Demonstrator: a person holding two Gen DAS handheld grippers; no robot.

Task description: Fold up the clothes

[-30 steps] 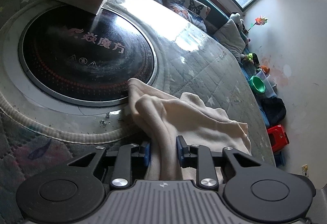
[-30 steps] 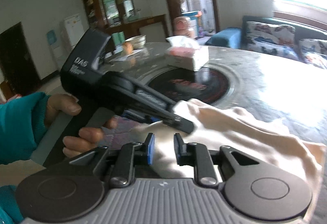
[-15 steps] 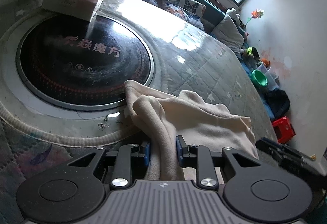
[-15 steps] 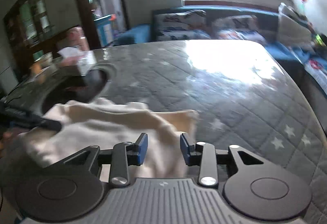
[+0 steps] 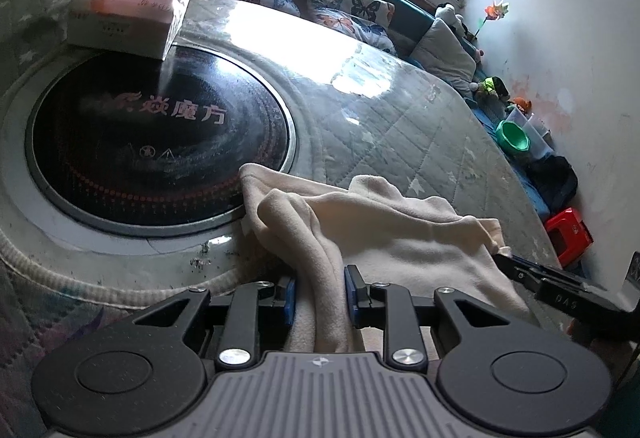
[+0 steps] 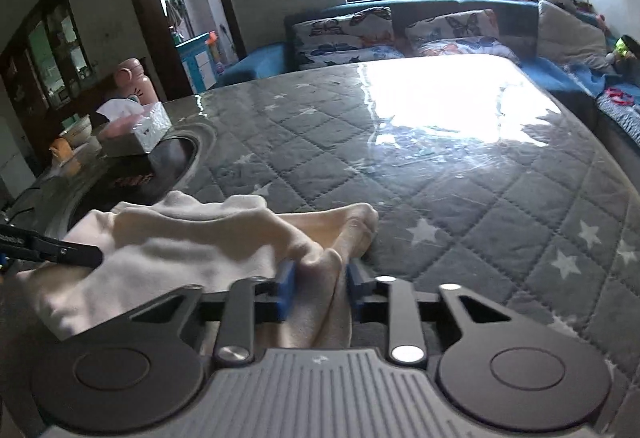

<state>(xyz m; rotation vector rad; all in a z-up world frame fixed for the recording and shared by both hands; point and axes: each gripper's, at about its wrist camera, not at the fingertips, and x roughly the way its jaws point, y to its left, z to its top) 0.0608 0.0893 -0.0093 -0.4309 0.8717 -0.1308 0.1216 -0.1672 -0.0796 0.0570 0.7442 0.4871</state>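
Note:
A cream fleece garment (image 5: 384,226) lies crumpled on the quilted grey table cover, near the black round hotplate. My left gripper (image 5: 320,294) is shut on a bunched fold of the garment at its left end. My right gripper (image 6: 320,286) is shut on the garment (image 6: 192,238) at its right corner. In the left wrist view the right gripper (image 5: 560,286) comes in from the right edge at the cloth's far corner. In the right wrist view the left gripper's finger (image 6: 52,250) shows at the left, on the cloth.
A black round hotplate (image 5: 160,142) with a pale rim is set in the table. A tissue box (image 5: 128,22) stands at its far edge. The quilted star-pattern cover (image 6: 460,174) stretches right. A sofa with butterfly cushions (image 6: 400,34) stands behind the table.
My right gripper swung from facing the left hand to the garment's right corner and closed on it. My left gripper kept its grip and barely moved.

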